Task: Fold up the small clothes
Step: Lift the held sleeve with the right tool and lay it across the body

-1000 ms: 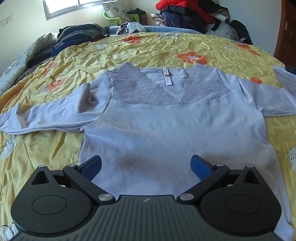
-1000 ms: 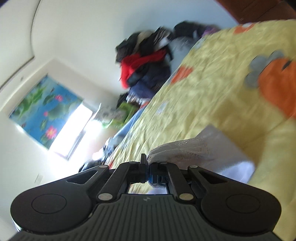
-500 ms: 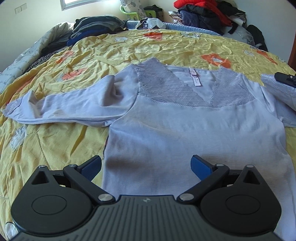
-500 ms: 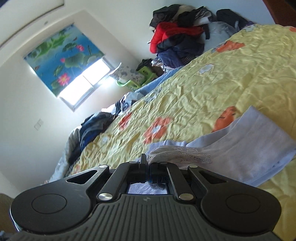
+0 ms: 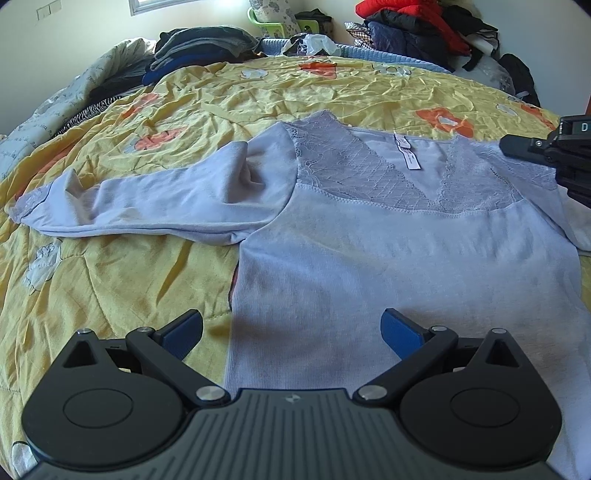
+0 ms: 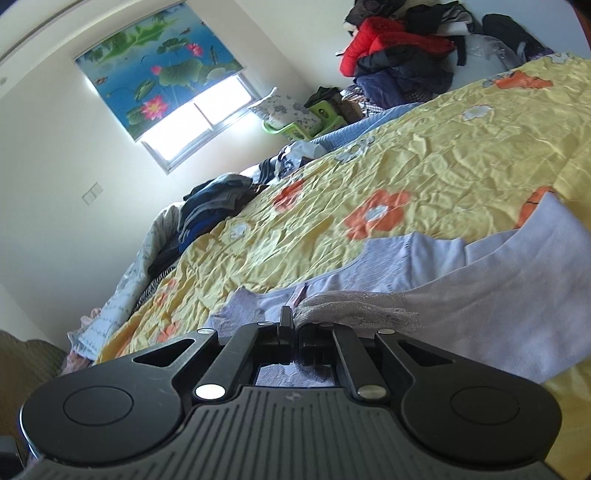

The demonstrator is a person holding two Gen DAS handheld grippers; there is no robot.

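Observation:
A pale lilac top (image 5: 388, 251) with a lace yoke lies flat on the yellow flowered bedspread (image 5: 122, 291), neck away from me. Its left sleeve (image 5: 147, 203) stretches out to the left. My left gripper (image 5: 291, 332) hovers open over the top's lower left part, nothing between its blue pads (image 5: 183, 332). My right gripper (image 6: 295, 325) is shut on the lace cuff (image 6: 354, 306) of the right sleeve (image 6: 498, 302) and holds it lifted over the top's right shoulder. In the left wrist view the right gripper (image 5: 517, 146) shows at the right edge.
Piles of dark and red clothes (image 5: 417, 26) sit at the bed's far right, folded dark garments (image 5: 199, 48) at the far left. A green stool (image 5: 280, 22) stands by the wall under a window (image 6: 199, 122). A quilt (image 5: 48, 122) lies along the left edge.
The right gripper has carried the sleeve cuff inward, over the top's right shoulder, and rolled more level. The left gripper has shifted left, so the top now sits further right in its view.

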